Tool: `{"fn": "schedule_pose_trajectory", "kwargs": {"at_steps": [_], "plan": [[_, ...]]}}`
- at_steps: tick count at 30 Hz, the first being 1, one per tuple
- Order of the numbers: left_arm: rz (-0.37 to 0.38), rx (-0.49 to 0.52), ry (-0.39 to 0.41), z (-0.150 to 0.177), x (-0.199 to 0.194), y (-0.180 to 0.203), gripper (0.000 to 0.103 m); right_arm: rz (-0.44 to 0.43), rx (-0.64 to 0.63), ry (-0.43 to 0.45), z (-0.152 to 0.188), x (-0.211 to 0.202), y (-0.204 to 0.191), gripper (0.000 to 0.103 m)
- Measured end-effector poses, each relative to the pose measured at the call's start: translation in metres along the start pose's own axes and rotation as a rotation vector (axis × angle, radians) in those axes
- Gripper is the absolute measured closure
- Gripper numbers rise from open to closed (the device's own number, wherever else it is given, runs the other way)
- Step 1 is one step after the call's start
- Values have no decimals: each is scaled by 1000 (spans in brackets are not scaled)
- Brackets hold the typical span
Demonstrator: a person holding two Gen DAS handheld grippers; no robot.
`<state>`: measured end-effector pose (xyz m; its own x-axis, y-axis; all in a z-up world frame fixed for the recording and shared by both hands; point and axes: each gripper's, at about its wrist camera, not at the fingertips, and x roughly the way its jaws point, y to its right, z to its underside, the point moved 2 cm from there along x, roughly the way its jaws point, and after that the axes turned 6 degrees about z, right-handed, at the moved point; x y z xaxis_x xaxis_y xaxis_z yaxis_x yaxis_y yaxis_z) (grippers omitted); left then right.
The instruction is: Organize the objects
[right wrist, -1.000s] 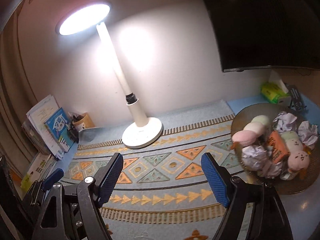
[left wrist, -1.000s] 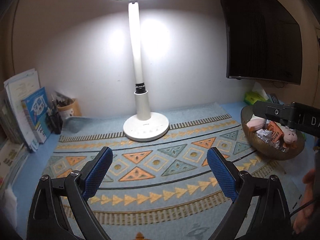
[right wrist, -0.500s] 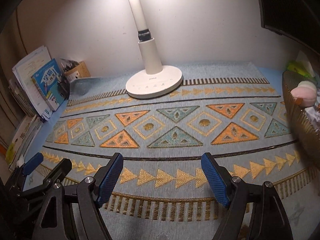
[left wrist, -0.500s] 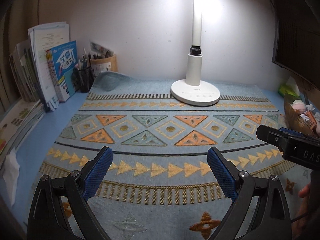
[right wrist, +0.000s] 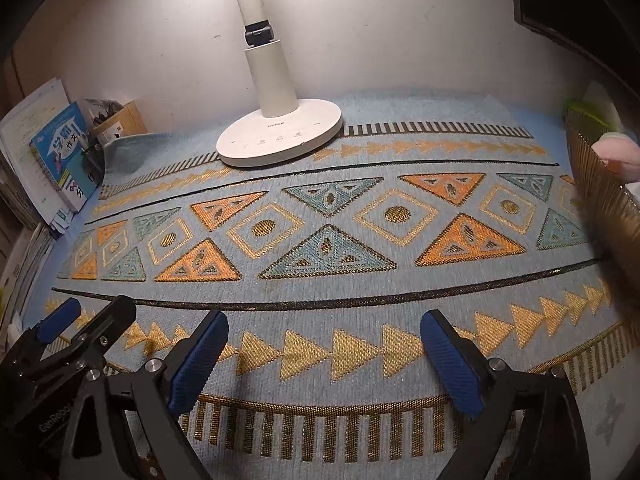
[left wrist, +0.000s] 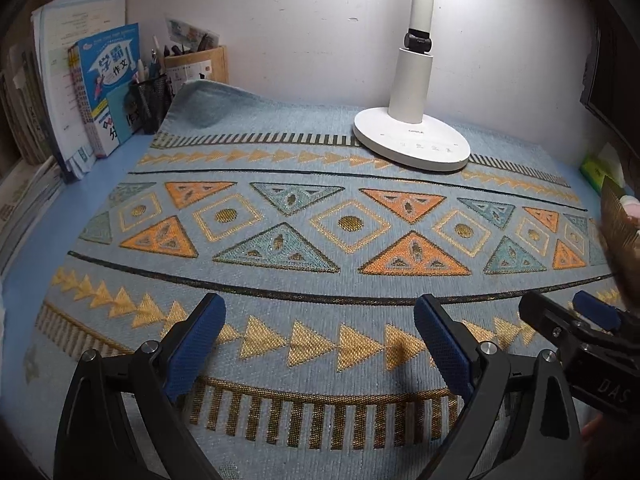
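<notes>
Both of our tools hang low over the patterned mat [left wrist: 320, 240], the left gripper [left wrist: 316, 344] wide and empty, the right gripper [right wrist: 324, 356] opening on nothing, since, we judge, the toys wait in the basket [right wrist: 600, 184] at its right edge.

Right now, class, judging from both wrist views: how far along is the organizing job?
Nothing looks done yet. The patterned mat carries only the lamp. The left gripper is open and empty; the right gripper is opening, nothing between its jaws. The basket at the right edge, with a pink toy inside, remains to be dealt with.
</notes>
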<state>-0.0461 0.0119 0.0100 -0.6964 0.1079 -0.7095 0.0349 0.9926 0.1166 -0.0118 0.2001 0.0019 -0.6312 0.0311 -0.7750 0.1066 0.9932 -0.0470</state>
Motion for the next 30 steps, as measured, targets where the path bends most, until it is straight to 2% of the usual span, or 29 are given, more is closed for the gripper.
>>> {"fn": "schedule_pose_trajectory", "kwargs": {"at_steps": [2,8,14,30], "plan": [[22,-7,24,0,-4,-2,8,6,-9,18,0,-3,-2,7],[16,-6,52,0,-10,-1,8,31,-2,16,0,-2,0,7],[10,23,34,0,-7,4,7,27,26,-7,-1,3,6,6],[15,19,10,0,-3,1,7,28,17,-42,-1,9,1,6]]}}
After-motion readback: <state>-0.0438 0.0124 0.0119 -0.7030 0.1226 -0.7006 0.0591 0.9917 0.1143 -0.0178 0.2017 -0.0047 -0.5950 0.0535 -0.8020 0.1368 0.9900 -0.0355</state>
